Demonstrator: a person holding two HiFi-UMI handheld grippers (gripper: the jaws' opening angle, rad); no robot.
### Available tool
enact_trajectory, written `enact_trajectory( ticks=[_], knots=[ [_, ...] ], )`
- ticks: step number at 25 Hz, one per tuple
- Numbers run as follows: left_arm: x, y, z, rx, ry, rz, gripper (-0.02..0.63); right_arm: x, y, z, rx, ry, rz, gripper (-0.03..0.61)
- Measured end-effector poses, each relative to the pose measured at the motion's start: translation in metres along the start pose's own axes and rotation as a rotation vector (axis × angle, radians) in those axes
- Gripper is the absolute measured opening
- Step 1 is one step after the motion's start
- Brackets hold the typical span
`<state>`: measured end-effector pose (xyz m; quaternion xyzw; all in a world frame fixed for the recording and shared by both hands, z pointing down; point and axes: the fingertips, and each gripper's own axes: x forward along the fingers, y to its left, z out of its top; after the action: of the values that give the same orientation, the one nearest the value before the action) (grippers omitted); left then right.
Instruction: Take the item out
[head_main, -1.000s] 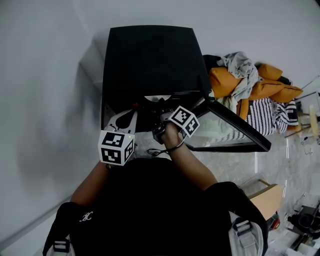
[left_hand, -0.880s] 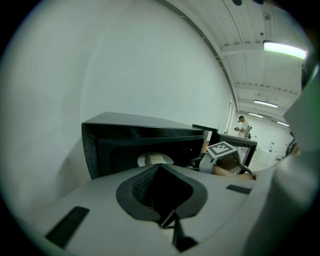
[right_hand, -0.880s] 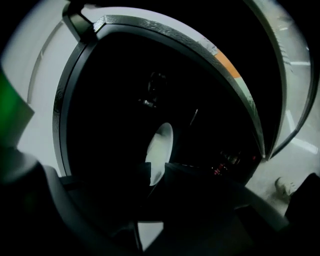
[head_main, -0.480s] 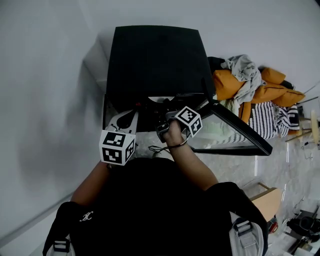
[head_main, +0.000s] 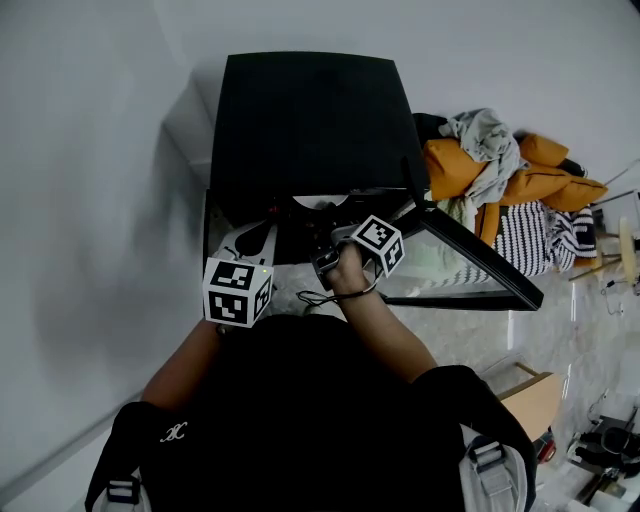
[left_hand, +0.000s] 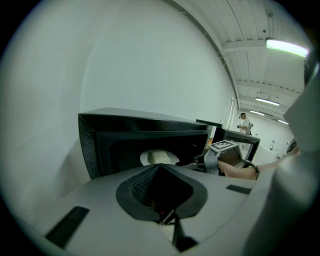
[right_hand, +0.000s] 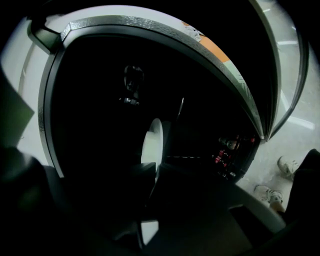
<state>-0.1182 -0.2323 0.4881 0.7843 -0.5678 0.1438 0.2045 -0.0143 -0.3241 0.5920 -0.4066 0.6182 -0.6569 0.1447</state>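
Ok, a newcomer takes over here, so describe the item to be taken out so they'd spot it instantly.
Find the black box-shaped appliance against the white wall, its door swung open to the right. Inside its dark cavity sits a white plate, the only pale thing in there.

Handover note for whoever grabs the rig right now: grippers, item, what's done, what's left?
Left gripper: shut, empty, held in front of the black oven.
Right gripper: reaching into the oven; its jaws have just been closing and now pinch the rim of the white plate.
Done: oven door open, plate gripped.
Left: draw the plate out through the opening; it is not out yet.
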Motion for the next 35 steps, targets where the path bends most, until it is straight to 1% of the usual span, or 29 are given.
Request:
enact_trajectory(
  ticks=[2,4,9,11,13,15,16,18,20,25,27,31,35],
  knots=[
    [0.007,0.001,-0.006,-0.002,0.022,-0.001,0.008,-0.003,-0.002,-0.001,0.009,0.008,0.003,0.031],
    [0.016,-0.001,-0.012,-0.03,0.037,-0.022,0.008,-0.008,-0.003,-0.002,0.007,0.013,0.003,0.031],
    [0.034,-0.019,-0.025,-0.15,0.074,-0.142,0.009,-0.022,0.0,0.001,-0.068,0.01,0.003,0.029],
    [0.039,-0.025,-0.028,-0.206,0.072,-0.186,0.009,-0.029,-0.003,0.0,-0.065,0.008,-0.002,0.029],
    [0.042,-0.029,-0.031,-0.3,0.068,-0.217,0.014,-0.038,-0.004,-0.002,-0.057,0.007,-0.002,0.029],
    [0.047,-0.028,-0.036,-0.434,0.071,-0.236,0.1,-0.044,-0.003,-0.003,-0.057,0.007,0.0,0.029],
    [0.051,-0.026,-0.038,-0.495,0.075,-0.243,0.121,-0.046,-0.003,-0.002,-0.058,0.007,0.002,0.029],
    [0.058,-0.023,-0.044,-0.579,0.084,-0.25,0.127,-0.049,-0.002,-0.002,-0.06,0.005,0.006,0.029],
    [0.063,-0.022,-0.05,-0.637,0.091,-0.255,0.128,-0.053,-0.001,-0.003,-0.06,0.005,0.009,0.026],
    [0.081,-0.02,-0.053,-0.817,0.076,-0.291,0.127,-0.054,-0.002,-0.005,-0.054,0.02,0.002,0.026],
    [0.086,-0.022,-0.055,-0.851,0.08,-0.294,0.127,-0.058,-0.002,-0.007,-0.057,0.025,0.001,0.026],
    [0.1,-0.026,-0.059,-0.84,0.097,-0.299,0.127,-0.059,-0.003,-0.01,-0.07,0.044,0.001,0.026],
    [0.11,-0.032,-0.063,-0.849,0.12,-0.313,0.126,-0.059,-0.008,-0.011,-0.077,0.055,-0.006,0.028]
  ],
)
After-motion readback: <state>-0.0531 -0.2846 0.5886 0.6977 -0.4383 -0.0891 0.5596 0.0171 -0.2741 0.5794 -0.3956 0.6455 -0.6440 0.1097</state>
